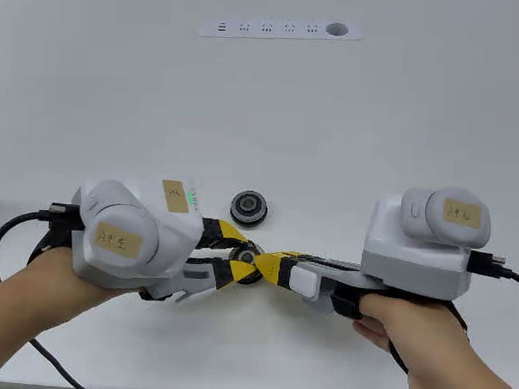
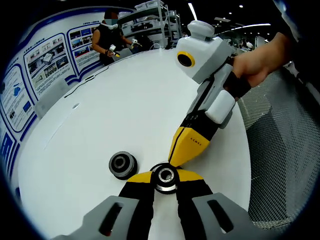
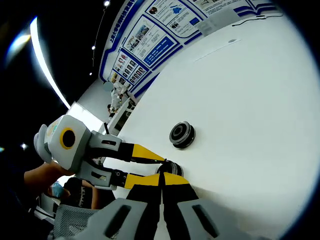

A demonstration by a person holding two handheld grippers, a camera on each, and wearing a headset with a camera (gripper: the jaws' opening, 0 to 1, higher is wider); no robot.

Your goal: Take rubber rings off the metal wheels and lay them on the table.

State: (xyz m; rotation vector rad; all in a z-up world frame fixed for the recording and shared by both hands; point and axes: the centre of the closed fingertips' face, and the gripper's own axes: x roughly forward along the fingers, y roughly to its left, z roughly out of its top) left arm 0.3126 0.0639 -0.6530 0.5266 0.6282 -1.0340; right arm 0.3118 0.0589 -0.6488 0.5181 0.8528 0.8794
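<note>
Two metal wheels sit near the front edge of a white table (image 1: 401, 114), each a dark disc with a black rubber ring (image 2: 112, 166) around a bright steel hub and a round bore at its centre. The free wheel (image 1: 249, 207) lies flat on one face, its bore axis pointing straight up from the tabletop. In the head view it rests just beyond the held wheel (image 1: 243, 265), at 12 o'clock from it, and the two do not touch. The held wheel also shows its hub face upward, so its axis stands roughly upright, though whether it rests on the table or is raised off it cannot be told. The left gripper (image 2: 166, 176) reaches in from 9 o'clock, and its yellow-tipped jaws are clamped on opposite sides of that wheel's rim. The right gripper (image 3: 163, 178) comes in from 3 o'clock with its jaws pressed together, their tips against the wheel's edge. Whether any rubber is caught between them cannot be told. The two grippers' long axes form a nearly straight line across the table, meeting at the wheel. A person's hand (image 1: 417, 335) grips the right tool's handle at 4 o'clock. A white power strip (image 1: 281, 27) lies far back at 12 o'clock, well apart from the work.
</note>
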